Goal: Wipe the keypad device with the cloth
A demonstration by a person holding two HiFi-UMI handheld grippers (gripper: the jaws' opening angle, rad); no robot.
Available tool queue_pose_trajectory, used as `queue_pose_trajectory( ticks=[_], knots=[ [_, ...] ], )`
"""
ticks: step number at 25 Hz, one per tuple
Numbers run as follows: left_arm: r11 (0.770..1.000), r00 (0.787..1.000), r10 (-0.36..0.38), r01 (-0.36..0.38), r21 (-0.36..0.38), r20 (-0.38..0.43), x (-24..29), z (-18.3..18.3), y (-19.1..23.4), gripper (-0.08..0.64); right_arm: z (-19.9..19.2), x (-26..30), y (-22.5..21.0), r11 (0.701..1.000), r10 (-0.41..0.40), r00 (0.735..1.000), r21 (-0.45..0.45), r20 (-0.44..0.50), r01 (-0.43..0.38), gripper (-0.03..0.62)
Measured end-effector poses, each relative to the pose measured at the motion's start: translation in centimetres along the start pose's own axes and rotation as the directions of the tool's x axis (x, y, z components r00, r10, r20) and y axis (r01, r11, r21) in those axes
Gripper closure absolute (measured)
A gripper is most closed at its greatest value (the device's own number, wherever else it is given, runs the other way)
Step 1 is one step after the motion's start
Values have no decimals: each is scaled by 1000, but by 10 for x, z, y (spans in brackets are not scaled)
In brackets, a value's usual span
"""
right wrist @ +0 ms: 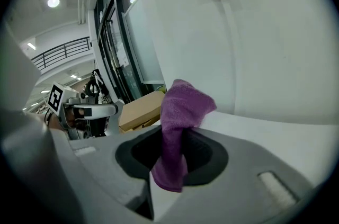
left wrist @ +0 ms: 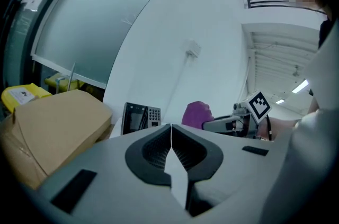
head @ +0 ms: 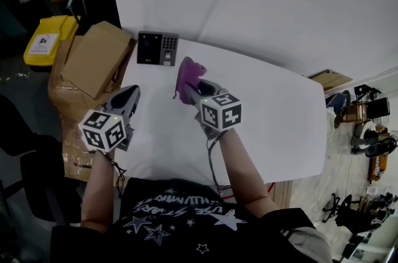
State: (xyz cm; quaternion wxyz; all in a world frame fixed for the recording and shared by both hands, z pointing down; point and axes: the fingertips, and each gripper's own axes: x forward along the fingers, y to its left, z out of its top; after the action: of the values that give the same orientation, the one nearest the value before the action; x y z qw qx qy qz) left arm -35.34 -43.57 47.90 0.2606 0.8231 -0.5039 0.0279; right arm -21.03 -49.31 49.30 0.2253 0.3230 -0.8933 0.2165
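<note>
Pinches purple cloth (right wrist: pixel 183 106) in right gripper (head: pixel 188 92), raised over white table (head: pixel 267 112). Holds left gripper (left wrist: pixel 170 138) clenched on nothing by table's left edge, beside cardboard box (head: pixel 93 56). Places keypad device (head: pixel 157 48) at far-left corner against wall, across bare tabletop. Appears in left gripper view, not right.

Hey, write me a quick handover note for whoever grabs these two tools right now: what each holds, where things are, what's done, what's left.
Left tool: shut, empty, over the left side of the table.
Right tool: shut on the purple cloth, over the table's middle.
Keypad device: table's far left corner, beside the cardboard box; the purple cloth is short of it, not touching.
Done: the cloth is gripped.
Left: bring the cloth to the device and wipe it.
</note>
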Motion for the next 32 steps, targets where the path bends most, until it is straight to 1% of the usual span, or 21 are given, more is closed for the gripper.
queue_pose_trajectory(
  ticks=[5,10,14,22,25,32],
  knots=[
    [1000,1000,11,-11,-17,12,8,11,34,551,22,46,7,999,24,999,-39,-25,-25,495],
    [998,999,42,-41,-44,23,16,17,75,551,30,86,17,998,41,998,-47,-41,-43,495],
    [997,998,50,-49,-61,29,22,17,95,551,37,116,26,995,68,996,-63,-53,-71,495],
    [994,997,61,-57,-90,36,30,19,123,551,60,172,45,988,124,991,-90,-55,-129,495],
    [993,997,65,-61,-99,35,32,18,128,551,60,188,47,985,138,988,-95,-72,-145,495],
    [991,997,71,-68,-116,24,36,10,134,551,45,207,30,992,104,989,-57,-101,-110,495]
  ],
)
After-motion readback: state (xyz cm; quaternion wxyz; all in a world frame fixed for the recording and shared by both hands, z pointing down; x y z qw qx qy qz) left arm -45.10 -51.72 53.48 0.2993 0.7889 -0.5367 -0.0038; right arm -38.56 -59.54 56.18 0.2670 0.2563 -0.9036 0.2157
